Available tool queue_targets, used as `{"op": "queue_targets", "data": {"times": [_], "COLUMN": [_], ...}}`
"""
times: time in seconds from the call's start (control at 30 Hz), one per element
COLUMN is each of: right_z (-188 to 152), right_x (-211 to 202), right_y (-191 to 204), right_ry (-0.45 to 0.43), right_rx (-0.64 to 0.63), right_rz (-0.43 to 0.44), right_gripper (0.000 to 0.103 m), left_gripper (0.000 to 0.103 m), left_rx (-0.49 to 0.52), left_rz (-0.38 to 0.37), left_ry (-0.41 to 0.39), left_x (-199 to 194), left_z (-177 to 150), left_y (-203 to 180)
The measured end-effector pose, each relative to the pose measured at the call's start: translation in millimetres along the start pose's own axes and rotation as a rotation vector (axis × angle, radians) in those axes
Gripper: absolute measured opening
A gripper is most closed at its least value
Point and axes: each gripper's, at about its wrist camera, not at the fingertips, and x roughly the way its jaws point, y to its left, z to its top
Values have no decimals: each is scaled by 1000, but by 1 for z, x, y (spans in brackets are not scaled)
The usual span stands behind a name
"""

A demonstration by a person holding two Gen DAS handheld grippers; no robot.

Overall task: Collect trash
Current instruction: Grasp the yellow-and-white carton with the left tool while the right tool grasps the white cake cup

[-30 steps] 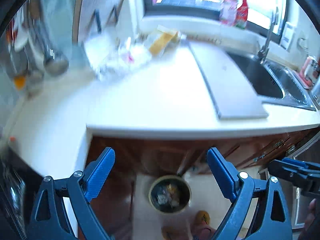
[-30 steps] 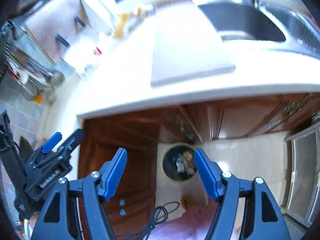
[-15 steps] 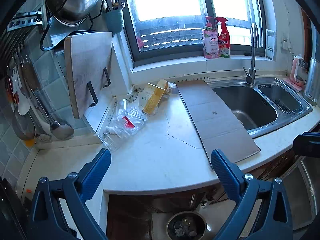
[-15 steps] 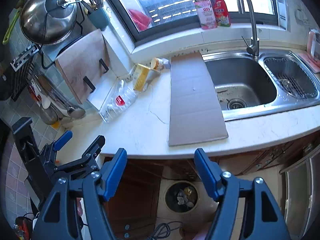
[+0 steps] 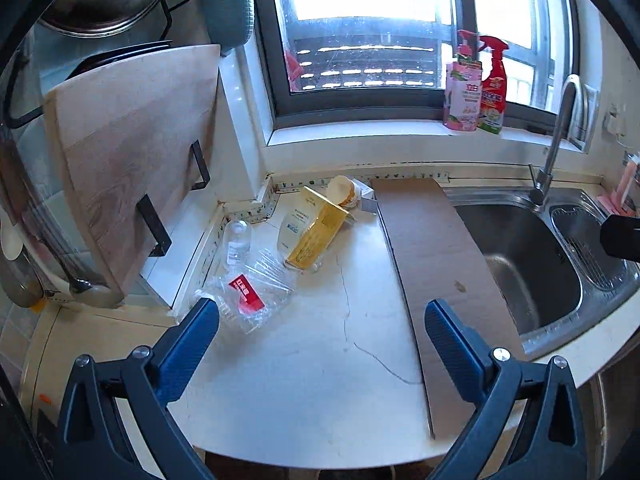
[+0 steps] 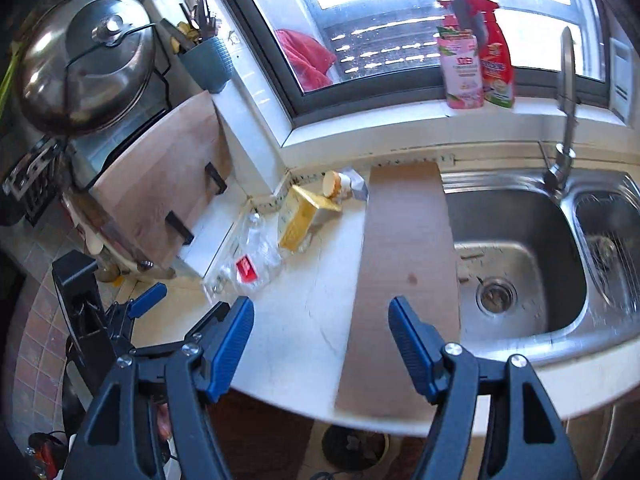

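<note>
White countertop [image 5: 320,360] lies bare in front, bounded by a cardboard sheet [image 5: 432,264] beside the sink [image 5: 520,248]. Crumpled clear packaging [image 5: 248,292] with an unreadable red label lies just beyond the left gripper [image 5: 320,336], whose empty jaws are opening; a yellow carton [image 5: 316,236] lies farther back. Right gripper [image 6: 320,336] is spread, empty.
</note>
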Motion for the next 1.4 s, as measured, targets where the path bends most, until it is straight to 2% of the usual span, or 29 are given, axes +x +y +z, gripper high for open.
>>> {"op": "queue_targets", "data": {"times": [0.13,0.27,0.37,0.53,0.7,0.87,1.0,1.03,1.1,1.17,1.23,1.27,1.3,1.33,1.4], "right_z": [56,101,123,146,155,158,157,156,154,152,151,152,152,154,156], "right_x": [41,91,139,225,292,342,365,371,379,385,384,381,378,374,364], "right_y": [-19,-43,-62,-84,-83,-71,-58,-55,-48,-47,-51,-52,-52,-53,-54], "right_ry": [14,51,90,164,213,266,284,290,295,305,291,281,268,251,223], "right_rx": [22,72,121,204,191,137,88,74,32,8,17,20,17,13,2], "right_rz": [40,103,154,226,223,199,159,148,101,68,78,77,80,81,73], "right_gripper": [70,70,70,70,70,64,61,57,46,25,25,22,20,14,6], "left_gripper": [102,102,102,102,102,102,101,99,89,81,65,50,40,38,21], "left_rx": [-33,-81,-50,10,7,-69,-125,-141,-170,-201,-229,-249,-260,-268,-264], "left_rz": [20,18,102,239,351,361,369,367,354,339,317,297,285,292,305], "left_ry": [116,214,265,368,330,254,247,245,241,245,252,258,262,256,229], "left_x": [60,119,164,236,270,282,291,291,291,293,295,297,298,298,294], "left_z": [48,76,83,76,73,78,77,75,72,70,68,67,66,65,67], "left_y": [-3,-9,-18,-28,-28,-22,-15,-13,-8,-4,0,3,5,6,6]}}
